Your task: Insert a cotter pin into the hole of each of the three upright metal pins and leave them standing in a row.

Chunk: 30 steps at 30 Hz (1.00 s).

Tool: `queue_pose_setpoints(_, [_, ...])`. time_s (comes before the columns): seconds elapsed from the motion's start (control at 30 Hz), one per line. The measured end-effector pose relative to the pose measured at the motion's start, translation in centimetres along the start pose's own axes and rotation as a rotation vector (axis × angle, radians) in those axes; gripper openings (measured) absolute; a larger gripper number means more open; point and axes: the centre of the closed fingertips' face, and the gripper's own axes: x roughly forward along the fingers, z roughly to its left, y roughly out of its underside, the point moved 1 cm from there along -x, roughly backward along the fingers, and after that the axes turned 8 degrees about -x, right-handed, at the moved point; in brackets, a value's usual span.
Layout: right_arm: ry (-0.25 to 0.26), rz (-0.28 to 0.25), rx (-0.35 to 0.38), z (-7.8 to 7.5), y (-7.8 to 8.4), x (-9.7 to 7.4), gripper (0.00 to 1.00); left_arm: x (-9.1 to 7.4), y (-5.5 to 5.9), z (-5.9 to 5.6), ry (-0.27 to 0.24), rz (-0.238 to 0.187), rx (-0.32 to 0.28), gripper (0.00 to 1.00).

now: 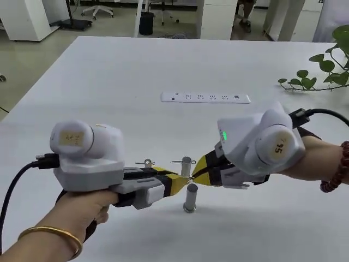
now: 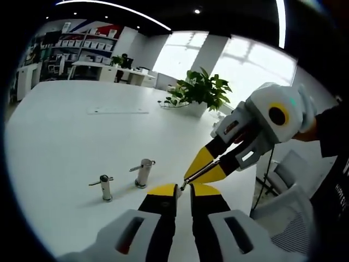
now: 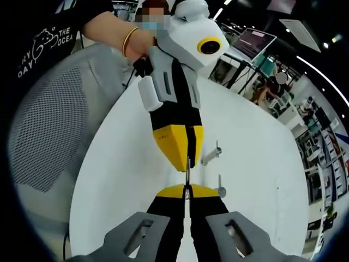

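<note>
White counter (image 1: 109, 87): bare metal pin (image 1: 191, 197) upright, near gripper tips. Tip to tip, left gripper (image 2: 182, 191) and right gripper (image 3: 187, 192) both clamped on 1 cotter pin (image 3: 187, 173).

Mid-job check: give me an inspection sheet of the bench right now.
Surface: white tabletop, flat.
Job's things: back-left grey metal pin and back-centre grey metal pin each carry a cotter pin; front grey metal pin shows none; thin loose cotter pin held between the tools.
Clutter: white power strip.
Grippers: left tool and right tool, tip to tip, both shut on the loose cotter pin.
Cables: left black cable; right black cable.
Surroundings: green leafy plant, office chair.
</note>
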Motion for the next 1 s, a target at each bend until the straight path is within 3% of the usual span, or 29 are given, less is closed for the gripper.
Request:
queue_pose_setpoints(0.5, [0.002,-0.015,-0.008,0.03,-0.59,0.08,0.0,-0.11,0.12,-0.29,0.016,0.008,0.01,0.0])
queue_pose_setpoints(0.87, [0.0,-0.035,0.046,0.17,-0.56,0.1,0.0,-0.13,0.16,-0.37,0.018,0.004,0.052,0.0])
queue_pose_setpoints(1.0, [0.007,-0.039,0.088,0.08,-0.31,0.14,0.02,-0.17,0.2,0.07,-0.001,0.003,0.061,0.0])
